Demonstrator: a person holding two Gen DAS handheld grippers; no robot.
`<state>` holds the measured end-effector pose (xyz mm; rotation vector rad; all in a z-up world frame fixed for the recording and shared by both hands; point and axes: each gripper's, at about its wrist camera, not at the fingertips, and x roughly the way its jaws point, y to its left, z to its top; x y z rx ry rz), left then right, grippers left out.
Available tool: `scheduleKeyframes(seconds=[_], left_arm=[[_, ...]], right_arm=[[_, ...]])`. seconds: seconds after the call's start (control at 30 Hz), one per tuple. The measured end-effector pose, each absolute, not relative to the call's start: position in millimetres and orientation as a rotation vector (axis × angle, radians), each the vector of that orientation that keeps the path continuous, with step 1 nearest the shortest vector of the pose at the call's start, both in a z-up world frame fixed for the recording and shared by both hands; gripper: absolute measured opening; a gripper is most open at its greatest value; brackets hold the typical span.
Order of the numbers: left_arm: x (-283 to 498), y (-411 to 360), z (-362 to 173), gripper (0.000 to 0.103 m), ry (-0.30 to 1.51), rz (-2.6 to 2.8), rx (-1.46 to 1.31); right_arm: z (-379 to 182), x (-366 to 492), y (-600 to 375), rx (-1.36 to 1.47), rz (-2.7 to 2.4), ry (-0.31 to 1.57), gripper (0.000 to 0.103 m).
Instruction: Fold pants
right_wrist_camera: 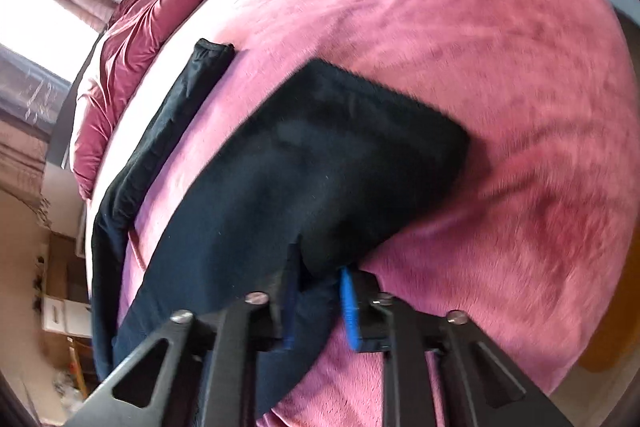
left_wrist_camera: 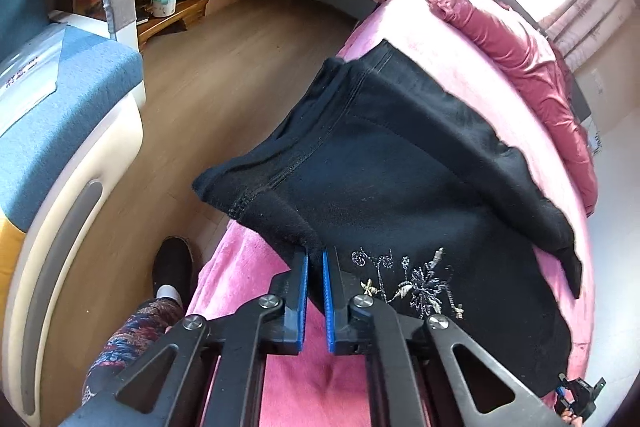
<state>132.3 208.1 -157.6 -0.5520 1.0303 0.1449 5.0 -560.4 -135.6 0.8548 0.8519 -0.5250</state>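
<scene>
Pink bedspread blurs where black pants hide fingertips.

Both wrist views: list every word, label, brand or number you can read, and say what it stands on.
No text can be read in either view.
Clear plastic sheet on the blue cushion: a short red mark, too blurred to read.
Black pants: silver embroidery of flowers and curls, a pattern, not letters.
White boxes at the right wrist view's left edge: nothing legible.
</scene>
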Motion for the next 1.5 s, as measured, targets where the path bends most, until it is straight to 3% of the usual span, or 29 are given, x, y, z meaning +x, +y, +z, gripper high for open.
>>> scheduleKeyframes(seconds=[0.27,0.7,0.8,0.87,1.0,1.07,1.27,1.5], left_arm=[[100.3,206.2,-125.9,0.006,1.006,0.097,-0.547],[60.6,184.6,-165.6,0.01,1.176,0.134,-0.406],[61.3,178.9,-151.0,0.018,1.14,0.185,-0.309],[57.4,181.5,-142.4,0.019,1.113,0.218,-0.266],[47.3,197.8,-116.6,0.02,1.024,0.256,-0.262],[50.5,206.1,-104.6,0.021,0.983,0.267,-0.265],[76.7,210.6,-85.4,0.025,0.952,0.18,-0.266],[144.5,209.0,-99.1,0.025,1.023,0.096,-0.355]], right_arm=[[-77.9,-15.1,-547.1,0.626,-0.538,0.836,0.013],[-137.4,-56.2,-568.1,0.684,-0.631,0.967,0.013],[-133.8,-60.9,-569.8,0.695,-0.62,0.953,0.02],[-124.3,-66.3,-569.9,0.665,-0.66,0.952,0.04],[-92.5,-70.1,-552.0,0.495,-0.692,0.914,0.045],[-81.8,-65.5,-542.0,0.453,-0.661,0.899,0.052],[-68.2,-17.7,-454.7,0.295,-0.405,0.906,0.058],[-96.8,50.8,-324.3,0.16,-0.073,1.002,0.059]])
